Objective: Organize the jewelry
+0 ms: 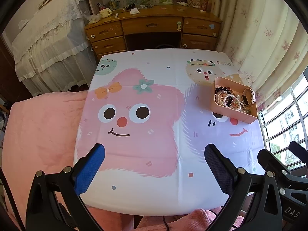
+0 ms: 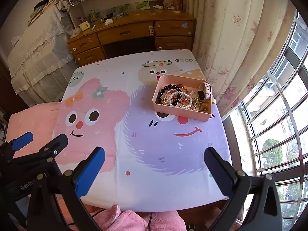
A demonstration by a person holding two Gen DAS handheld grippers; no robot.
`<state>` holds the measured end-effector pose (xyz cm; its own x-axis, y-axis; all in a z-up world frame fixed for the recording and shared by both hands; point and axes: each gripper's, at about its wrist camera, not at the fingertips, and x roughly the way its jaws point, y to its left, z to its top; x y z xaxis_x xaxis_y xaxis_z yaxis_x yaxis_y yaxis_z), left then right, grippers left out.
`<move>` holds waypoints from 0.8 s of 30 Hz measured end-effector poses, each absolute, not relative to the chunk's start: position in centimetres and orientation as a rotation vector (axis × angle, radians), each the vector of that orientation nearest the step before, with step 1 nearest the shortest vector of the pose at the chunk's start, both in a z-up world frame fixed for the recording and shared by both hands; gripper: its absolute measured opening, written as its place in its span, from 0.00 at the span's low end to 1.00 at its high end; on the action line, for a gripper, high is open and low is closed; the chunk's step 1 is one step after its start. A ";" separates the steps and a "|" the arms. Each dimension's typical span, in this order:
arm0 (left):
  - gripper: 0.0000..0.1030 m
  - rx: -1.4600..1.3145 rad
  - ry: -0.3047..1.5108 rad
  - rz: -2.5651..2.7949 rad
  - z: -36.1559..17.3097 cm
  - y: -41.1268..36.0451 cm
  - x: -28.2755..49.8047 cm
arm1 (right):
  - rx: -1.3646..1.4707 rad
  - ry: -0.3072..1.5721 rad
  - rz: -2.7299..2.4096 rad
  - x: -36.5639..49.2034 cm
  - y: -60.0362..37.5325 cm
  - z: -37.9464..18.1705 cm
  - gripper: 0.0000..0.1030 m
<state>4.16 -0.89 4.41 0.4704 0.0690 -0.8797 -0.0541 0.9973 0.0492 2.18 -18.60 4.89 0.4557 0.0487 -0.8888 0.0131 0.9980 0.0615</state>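
A pink tray [image 1: 231, 113] [image 2: 181, 111] sits at the far right of the table on the cartoon cloth [image 1: 146, 127] [image 2: 146, 146]. It holds pearl strands [image 2: 176, 96], a dark bead bracelet [image 2: 163, 94], small gold pieces [image 2: 200, 105] and a white-strapped watch [image 1: 249, 97] [image 2: 205, 90]. My left gripper [image 1: 154, 154] is open and empty above the near edge of the table. My right gripper [image 2: 154, 157] is open and empty, near the front edge, well short of the tray. The left gripper also shows at the lower left of the right wrist view [image 2: 42, 140].
A wooden desk with drawers [image 1: 154, 28] [image 2: 134, 34] stands behind the table. Curtains [image 2: 231, 48] and a barred window [image 2: 279, 125] are on the right. A pink blanket [image 1: 42, 134] lies to the left. A lace-covered piece of furniture [image 1: 48, 44] is at the far left.
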 end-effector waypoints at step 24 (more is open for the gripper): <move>0.99 0.032 1.054 0.090 4.9 -2.2 6.3 | 0.042 1.079 0.029 4.5 -19.7 5.1 1.00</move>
